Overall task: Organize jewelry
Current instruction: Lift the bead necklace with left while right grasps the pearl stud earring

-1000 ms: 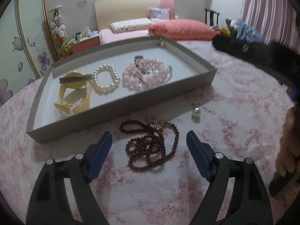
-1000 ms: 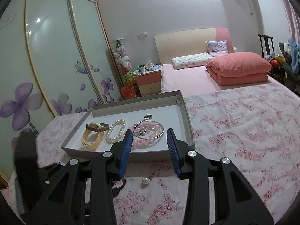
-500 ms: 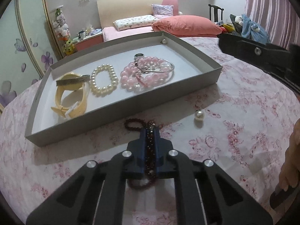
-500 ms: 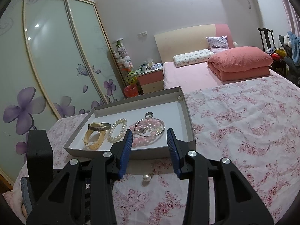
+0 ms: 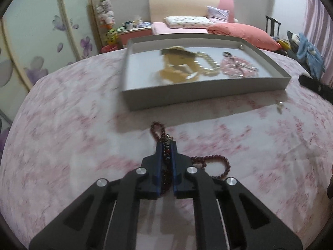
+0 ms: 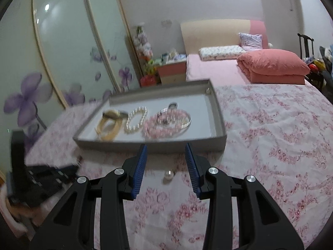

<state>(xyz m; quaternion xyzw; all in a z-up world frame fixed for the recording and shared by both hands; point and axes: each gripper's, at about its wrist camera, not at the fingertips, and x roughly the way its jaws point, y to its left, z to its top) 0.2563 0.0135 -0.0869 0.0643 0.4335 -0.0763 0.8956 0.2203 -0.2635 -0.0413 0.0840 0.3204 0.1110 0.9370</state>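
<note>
My left gripper is shut on a dark red bead necklace, whose loops stick out ahead of and to the right of the fingers, low over the floral bedspread. The grey tray lies beyond it, holding a yellow band, a pearl bracelet and pink beads. My right gripper is open and empty, just short of the tray's near wall. A loose pearl lies on the bedspread between and below its fingers; it also shows in the left wrist view.
The left gripper's black body shows at the lower left of the right wrist view. A folded pink quilt and pillow lie at the bed's head. A nightstand and sliding wardrobe doors stand to the left.
My left gripper went from open to shut on the red necklace, then swung left and back with it; the tray now sits to its right. My right gripper edged toward the tray.
</note>
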